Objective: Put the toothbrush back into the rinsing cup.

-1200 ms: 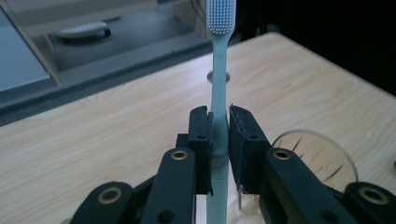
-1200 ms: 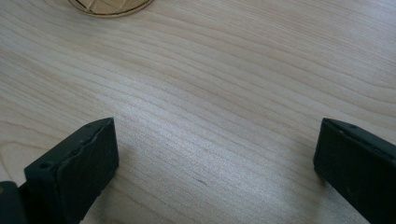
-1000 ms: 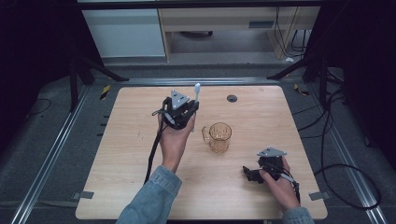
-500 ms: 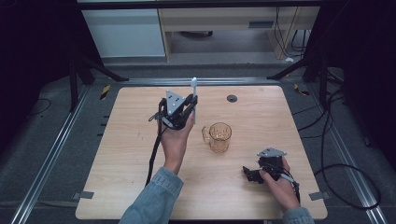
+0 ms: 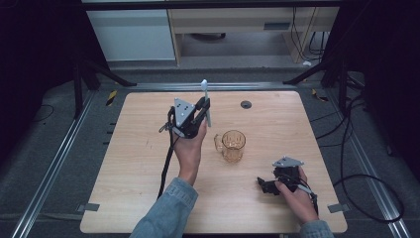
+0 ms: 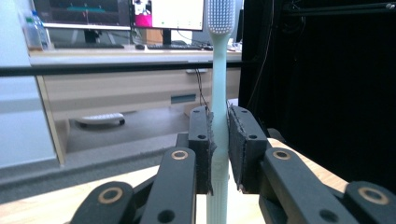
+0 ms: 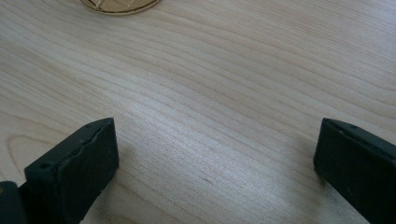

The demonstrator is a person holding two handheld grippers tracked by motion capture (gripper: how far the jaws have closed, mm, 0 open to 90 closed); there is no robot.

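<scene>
The left gripper (image 5: pixel 204 110) is up above the table (image 5: pixel 124 163), and its fingers (image 6: pixel 201 140) squeeze a pale toothbrush (image 6: pixel 218 84) that stands straight up. Close by sits an orange cup (image 5: pixel 233 145). The right gripper (image 5: pixel 265 184) rests on the table, fingers wide apart.

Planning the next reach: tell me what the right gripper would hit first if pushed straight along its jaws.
Probably the amber cup. The right gripper, jaws open and low over the table, looks across bare wood to the cup's base at the far edge; depth is hard to judge.
</scene>
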